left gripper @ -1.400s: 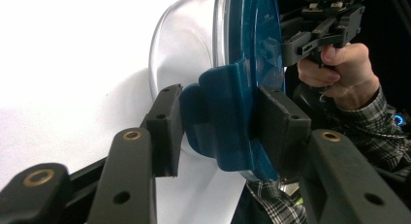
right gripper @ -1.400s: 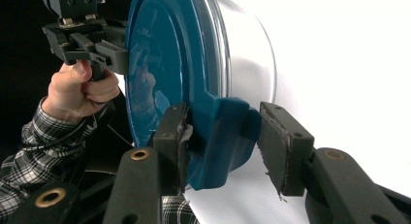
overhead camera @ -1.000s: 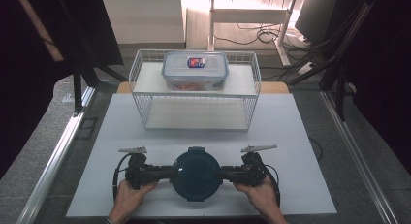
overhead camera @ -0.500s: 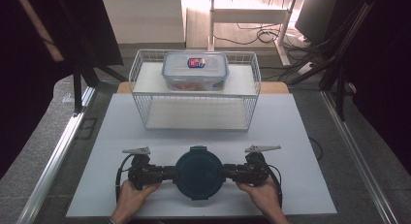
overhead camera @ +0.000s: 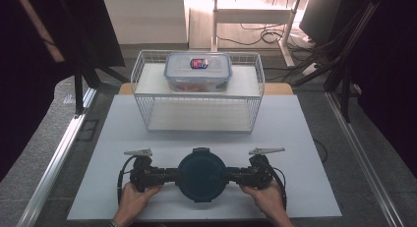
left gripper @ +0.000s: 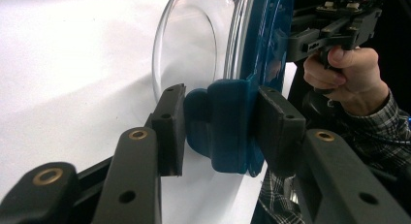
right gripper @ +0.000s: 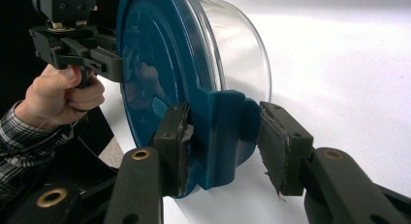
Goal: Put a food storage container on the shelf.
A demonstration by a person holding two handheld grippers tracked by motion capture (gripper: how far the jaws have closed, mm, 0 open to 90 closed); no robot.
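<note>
Round glass container [overhead camera: 201, 175] with blue lid, near on the bench [overhead camera: 305, 138], left gripper [overhead camera: 164, 175] and right gripper [overhead camera: 236, 176] jaws clamping its side latches, clear lidded box [overhead camera: 197, 72] holding orange food atop the far wire basket [overhead camera: 147, 97]

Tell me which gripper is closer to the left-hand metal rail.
Left. The left gripper clamps the container's left side, toward the rail; the right gripper clamps its far side, the container between.
</note>
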